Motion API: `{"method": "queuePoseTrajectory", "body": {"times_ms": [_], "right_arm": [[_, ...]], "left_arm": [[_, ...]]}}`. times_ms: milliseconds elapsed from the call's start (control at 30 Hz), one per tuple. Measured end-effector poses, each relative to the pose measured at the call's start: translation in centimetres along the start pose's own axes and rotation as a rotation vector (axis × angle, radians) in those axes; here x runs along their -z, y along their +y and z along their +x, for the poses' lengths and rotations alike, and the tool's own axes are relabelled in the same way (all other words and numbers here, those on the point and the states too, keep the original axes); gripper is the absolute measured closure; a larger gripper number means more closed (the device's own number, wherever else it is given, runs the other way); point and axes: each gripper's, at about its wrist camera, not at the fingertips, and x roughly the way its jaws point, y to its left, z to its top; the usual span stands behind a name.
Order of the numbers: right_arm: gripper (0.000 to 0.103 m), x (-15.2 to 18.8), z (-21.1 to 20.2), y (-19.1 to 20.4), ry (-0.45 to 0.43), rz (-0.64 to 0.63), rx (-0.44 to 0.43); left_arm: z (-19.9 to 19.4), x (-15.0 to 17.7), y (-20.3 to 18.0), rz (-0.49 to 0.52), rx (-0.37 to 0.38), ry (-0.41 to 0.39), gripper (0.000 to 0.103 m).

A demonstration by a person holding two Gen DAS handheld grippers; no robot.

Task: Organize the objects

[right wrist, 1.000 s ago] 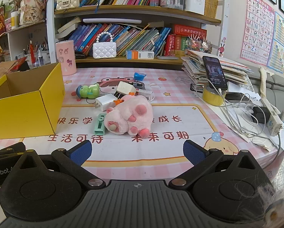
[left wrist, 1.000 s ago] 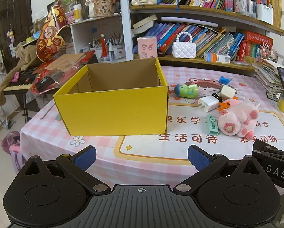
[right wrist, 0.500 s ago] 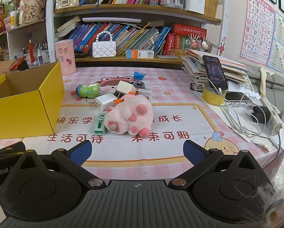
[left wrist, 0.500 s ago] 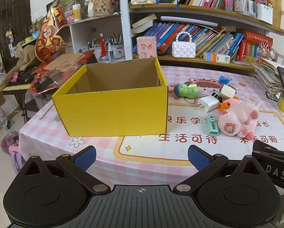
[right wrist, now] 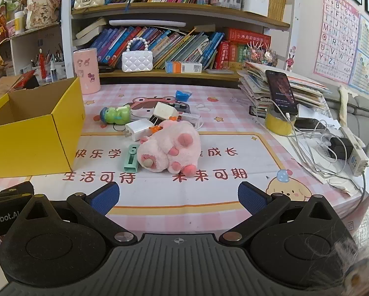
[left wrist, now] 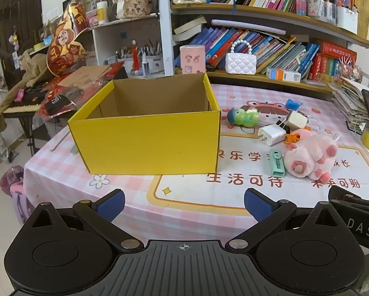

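Right gripper [right wrist: 177,197]: jaws wide apart, holding nothing — above the table's near edge
Pink plush toy [right wrist: 170,149]: just beside the mint clip [right wrist: 130,159]
Yellow box [right wrist: 33,135]: left — open top

A wooden bookshelf [right wrist: 184,8] crammed with colourful books stands behind the table covered by a pink checked cloth [right wrist: 233,113]. An alphabet poster [right wrist: 337,37] hangs on the pale right-hand wall. A dark wooden door [left wrist: 16,34] stands left, above a light tiled floor [left wrist: 1,187].
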Motion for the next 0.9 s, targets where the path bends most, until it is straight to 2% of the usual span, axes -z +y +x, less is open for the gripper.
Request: {"method": "queuePoseTrajectory", "body": {"times_ms": [333, 633, 900], "right_arm": [[0.000, -1.2, 0.9, -0.2, 0.011, -0.018, -0.027], [0.000, -2.8, 3.2, -0.8, 0.020, -0.063, -0.080], [0.000, -4.4, 6.2, -2.1, 0.046, -0.074, -0.143]], "left_arm": [[0.5, -0.7, -0.6, -0.018, -0.032, 0.007, 0.000], [2.4, -1.4, -1.2, -0.116, -0.042, 0.067, 0.000], [3.9, -2.2, -2.1, -0.200, -0.103, 0.083, 0.000]]}}
